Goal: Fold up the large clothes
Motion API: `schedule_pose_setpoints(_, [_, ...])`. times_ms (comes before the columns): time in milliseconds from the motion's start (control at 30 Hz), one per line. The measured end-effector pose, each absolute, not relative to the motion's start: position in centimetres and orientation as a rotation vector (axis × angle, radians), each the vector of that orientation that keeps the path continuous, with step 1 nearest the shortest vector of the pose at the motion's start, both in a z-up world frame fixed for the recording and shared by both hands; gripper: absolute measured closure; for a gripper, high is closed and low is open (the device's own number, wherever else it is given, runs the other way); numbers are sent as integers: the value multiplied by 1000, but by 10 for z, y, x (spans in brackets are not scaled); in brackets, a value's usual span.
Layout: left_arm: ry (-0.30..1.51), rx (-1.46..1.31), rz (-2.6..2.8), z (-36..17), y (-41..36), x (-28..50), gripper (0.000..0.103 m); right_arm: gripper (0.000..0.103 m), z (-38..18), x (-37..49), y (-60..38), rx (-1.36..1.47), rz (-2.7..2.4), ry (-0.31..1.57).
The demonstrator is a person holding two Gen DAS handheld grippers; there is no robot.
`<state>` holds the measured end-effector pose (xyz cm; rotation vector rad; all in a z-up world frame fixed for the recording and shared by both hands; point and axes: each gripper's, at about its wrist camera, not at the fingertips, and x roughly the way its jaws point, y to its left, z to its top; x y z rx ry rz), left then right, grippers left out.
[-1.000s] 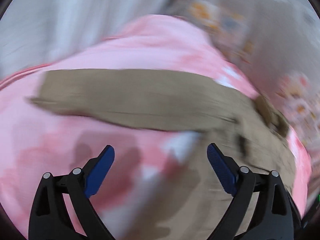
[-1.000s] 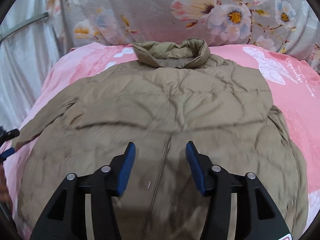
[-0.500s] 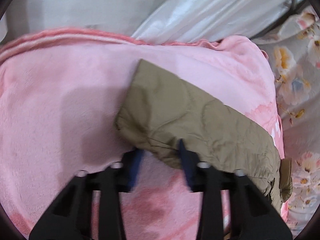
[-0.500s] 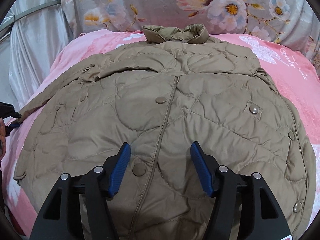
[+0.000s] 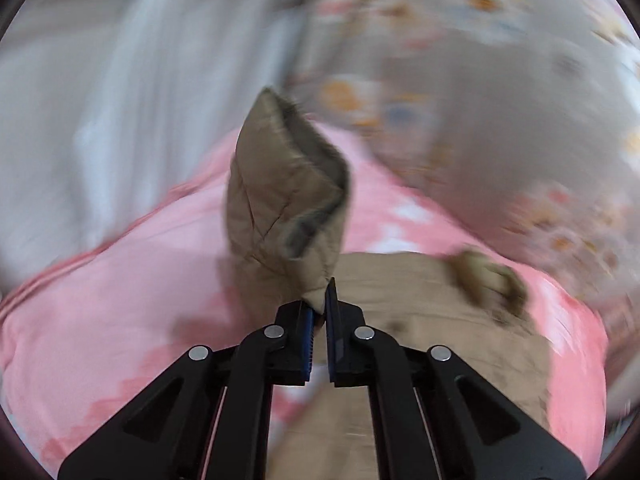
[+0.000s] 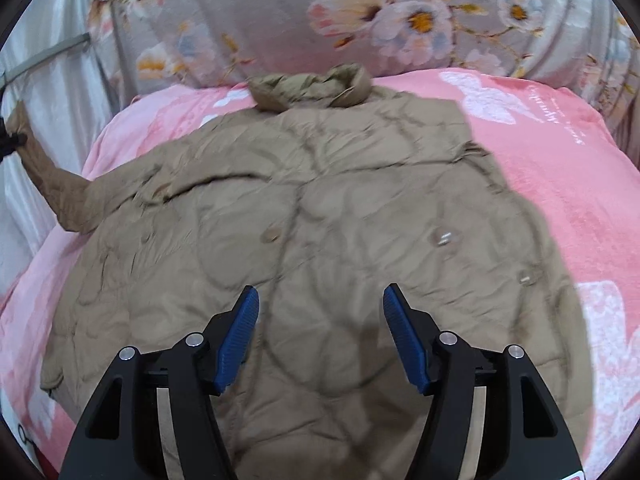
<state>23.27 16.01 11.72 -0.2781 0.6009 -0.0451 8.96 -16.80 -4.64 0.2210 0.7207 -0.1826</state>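
Note:
A tan quilted jacket lies front-up on a pink blanket, collar at the far side. My left gripper is shut on the end of the jacket's left sleeve and holds the cuff up above the blanket. In the right wrist view that sleeve rises off the bed at the far left. My right gripper is open and empty, hovering over the jacket's lower front. The jacket body also shows in the left wrist view, blurred.
A grey floral fabric stands behind the bed. A white curtain hangs along the left side. The pink blanket's left edge drops off beside the curtain.
My left gripper closed on the sleeve end and lifted it off the blanket, swinging toward the jacket. My right gripper opened wider and pulled back slightly over the jacket.

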Motion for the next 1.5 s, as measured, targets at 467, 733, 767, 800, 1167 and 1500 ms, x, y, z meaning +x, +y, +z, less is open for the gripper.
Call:
schedule_pose_setpoints(467, [765,-43,-430,58,-123,222,99,40,-44,50,-261,341,-352,687])
schedule_pose_setpoints(733, [1043,-84,-546,-22,-153,233,60,40,-45,46,-281,354,-372,686])
schedule_pose_setpoints(767, [1024,-112,-553,-19,-143,229,55,40,-44,48,-282,352,-368,686])
schedule_pose_setpoints(800, [997,-132,-550,-13,-132,225,43,40,-41,51,-283,353,-359,685])
schedule_pose_setpoints(1167, [862,-260,-254,22,25,287,18,31,-26,144,-295,542,-123,747])
schedule_pose_setpoints(1500, [984,-481,-153,-20,94,337,25,99,-34,204,-290,524,-99,830])
